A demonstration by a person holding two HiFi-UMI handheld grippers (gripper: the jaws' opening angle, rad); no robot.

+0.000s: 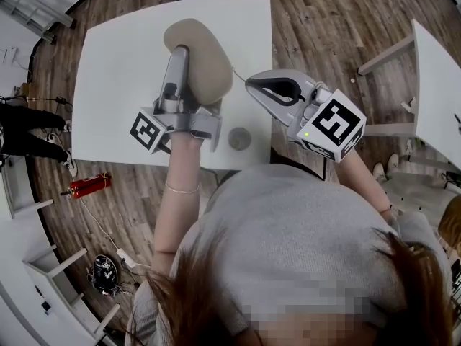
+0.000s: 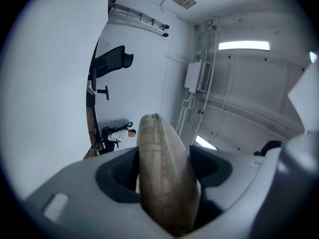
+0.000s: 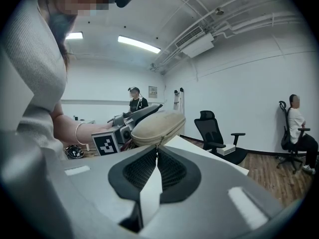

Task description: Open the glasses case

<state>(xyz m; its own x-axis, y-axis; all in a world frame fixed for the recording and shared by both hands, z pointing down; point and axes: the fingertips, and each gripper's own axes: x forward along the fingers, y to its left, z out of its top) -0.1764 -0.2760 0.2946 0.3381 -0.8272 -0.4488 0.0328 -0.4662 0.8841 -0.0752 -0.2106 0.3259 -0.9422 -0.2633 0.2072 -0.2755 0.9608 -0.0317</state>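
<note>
Case (image 1: 205, 56), lifted over table (image 1: 108, 63), clamped in left gripper (image 2: 167, 178); right gripper (image 1: 247, 83) jaws pressed together on zip cord (image 1: 238, 73); unzipping in hand, next likely a steady pull along the seam.

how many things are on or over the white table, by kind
glasses case: 1
grippers: 2, the left gripper clamping the case, the right gripper with jaws shut on its zip pull
grey disc: 1
total: 4
</note>
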